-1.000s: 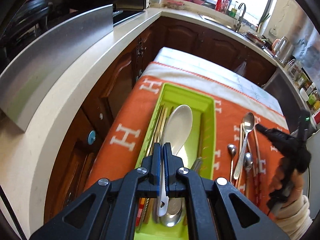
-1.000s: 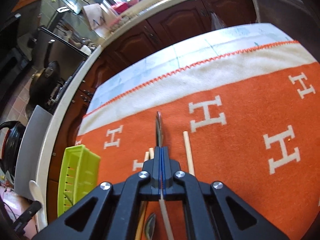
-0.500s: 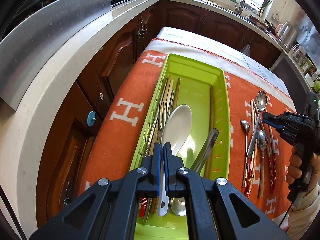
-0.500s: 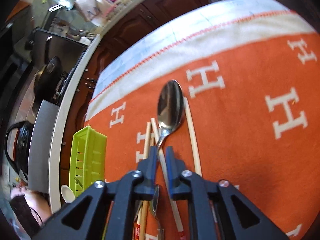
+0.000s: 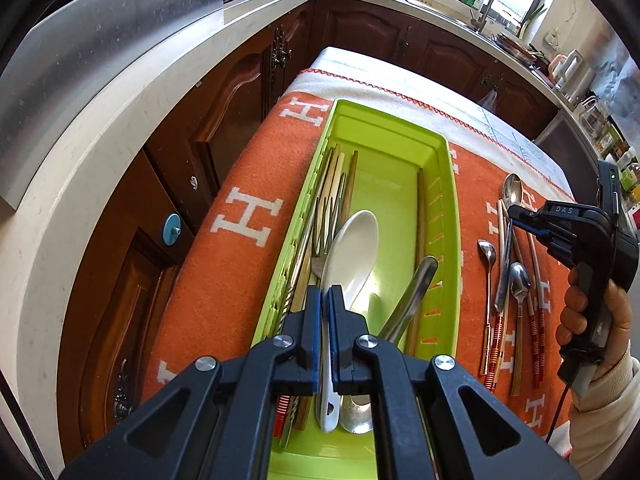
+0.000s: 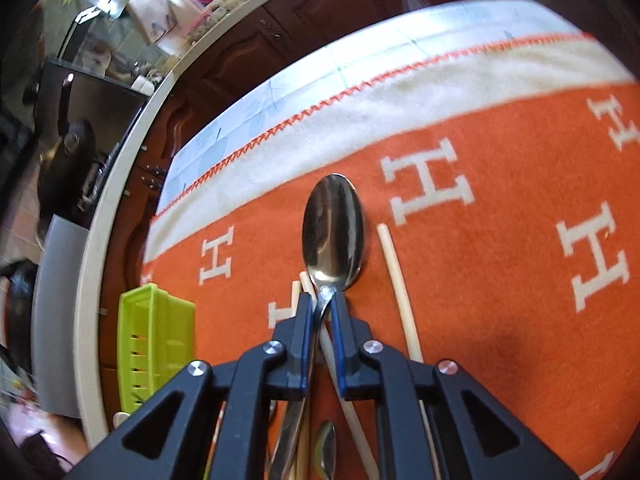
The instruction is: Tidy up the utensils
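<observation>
On the cloth (image 6: 500, 208), the right gripper (image 6: 322, 308) straddles the spoon (image 6: 334, 228) neck, jaws slightly apart; close squarely before lifting toward the tray (image 5: 450, 208). Above that tray, the left gripper (image 5: 325, 300) pinches a white spoon (image 5: 352, 244).

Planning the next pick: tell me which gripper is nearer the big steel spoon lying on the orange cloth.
Right. The right gripper straddles the big steel spoon at its neck, jaws slightly apart. The left gripper is over the green tray, around a white spoon.
</observation>
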